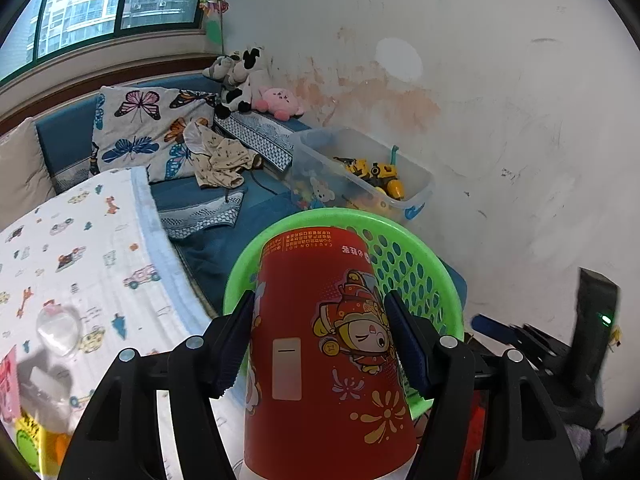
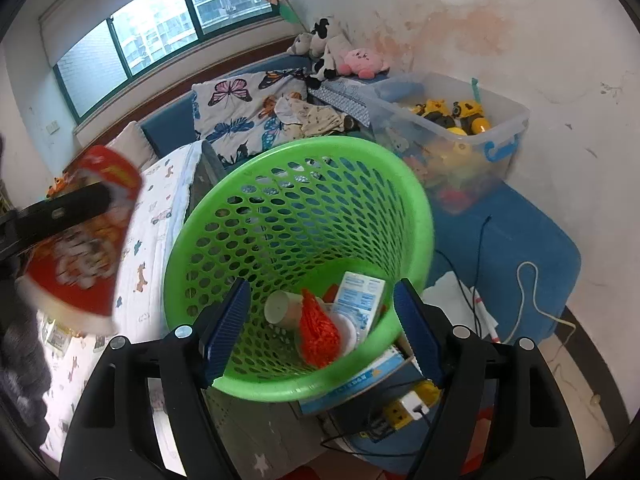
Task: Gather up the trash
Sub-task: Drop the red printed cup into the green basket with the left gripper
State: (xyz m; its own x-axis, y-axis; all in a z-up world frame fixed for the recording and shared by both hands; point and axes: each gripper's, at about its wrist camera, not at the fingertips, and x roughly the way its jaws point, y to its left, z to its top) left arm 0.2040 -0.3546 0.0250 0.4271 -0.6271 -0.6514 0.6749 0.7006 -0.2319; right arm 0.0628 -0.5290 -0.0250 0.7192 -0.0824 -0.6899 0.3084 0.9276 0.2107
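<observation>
My left gripper (image 1: 320, 344) is shut on a red paper cup (image 1: 320, 340) with a cartoon print, held bottom-forward in front of the green perforated basket (image 1: 416, 276). In the right wrist view the same cup (image 2: 84, 240) is blurred at the left, level with the basket's rim and beside it. My right gripper (image 2: 320, 332) is open and empty over the near rim of the basket (image 2: 360, 184). Inside lie a small paper cup (image 2: 282, 306), an orange net (image 2: 318, 330) and a blue-white carton (image 2: 358, 300).
A table with a printed white cloth (image 1: 80, 248) is left of the basket. A clear bin of toys (image 2: 456, 128) stands behind it on a blue bench (image 2: 520, 248). Cables and a power strip (image 2: 404, 404) lie below. A plastic bottle (image 1: 48, 392) stands on the table.
</observation>
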